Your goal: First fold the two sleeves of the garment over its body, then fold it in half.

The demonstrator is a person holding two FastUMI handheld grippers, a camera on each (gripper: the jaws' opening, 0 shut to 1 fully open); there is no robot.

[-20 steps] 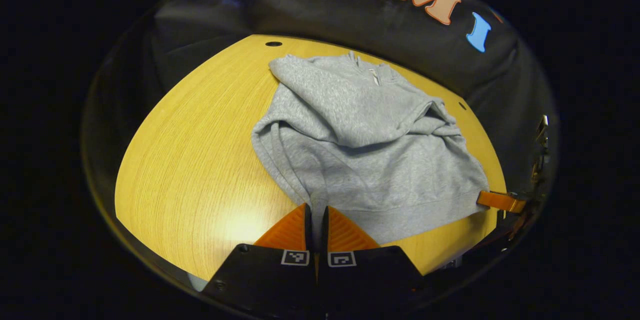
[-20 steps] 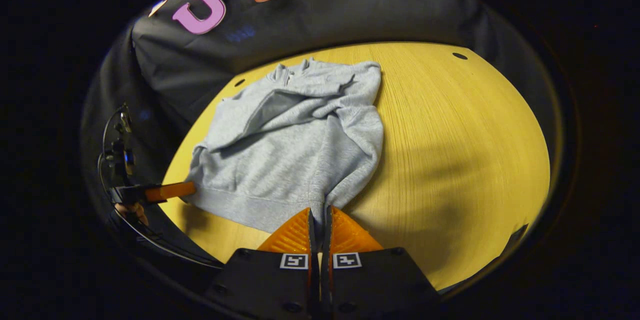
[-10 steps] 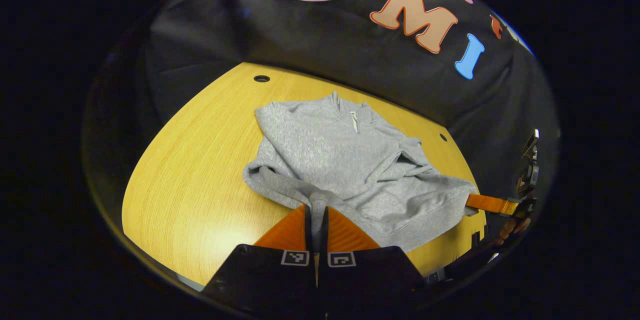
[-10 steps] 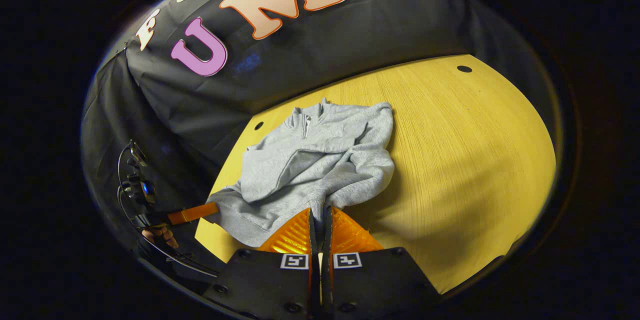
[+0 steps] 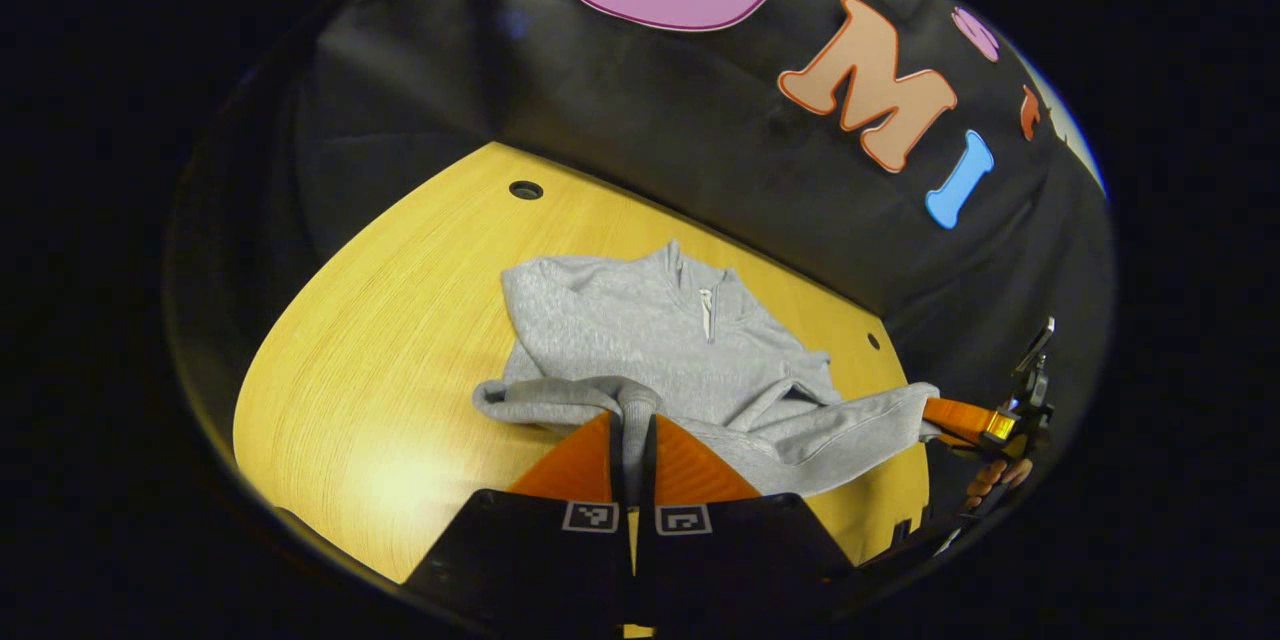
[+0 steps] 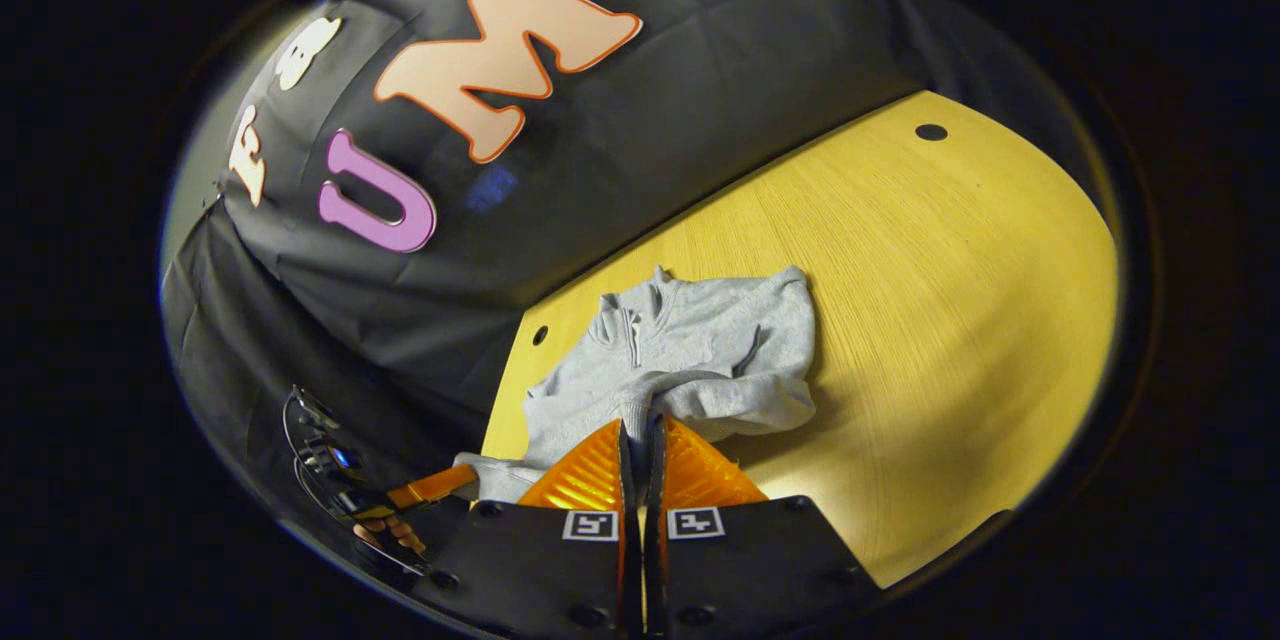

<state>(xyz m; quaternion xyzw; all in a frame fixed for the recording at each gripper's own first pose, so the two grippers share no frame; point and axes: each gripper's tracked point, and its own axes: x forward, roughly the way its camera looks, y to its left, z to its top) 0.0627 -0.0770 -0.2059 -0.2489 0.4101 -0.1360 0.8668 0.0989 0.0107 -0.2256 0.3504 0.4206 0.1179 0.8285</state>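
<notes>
A grey sweatshirt (image 5: 640, 330) with a short zip collar (image 5: 706, 310) lies on the yellow wooden table (image 5: 400, 340), its sleeves folded over the body. My left gripper (image 5: 632, 420) is shut on one corner of the bottom hem and holds it raised above the body. In the right gripper view, my right gripper (image 6: 640, 425) is shut on the other hem corner of the sweatshirt (image 6: 700, 350), also lifted. The right gripper (image 5: 935, 410) appears at the right of the left gripper view, clamped on the hem. The left gripper (image 6: 465, 473) appears low on the left of the right gripper view.
The table (image 6: 950, 270) has bare wood on both sides of the sweatshirt, with small round holes (image 5: 525, 190) (image 6: 931, 132) near its far edge. The black cloth wall rises right behind it. A hand (image 5: 990, 480) holds the far gripper.
Both grippers have lifted the hem off the table and carried it toward the collar, so the lower half of the sweatshirt now bunches over the upper half.
</notes>
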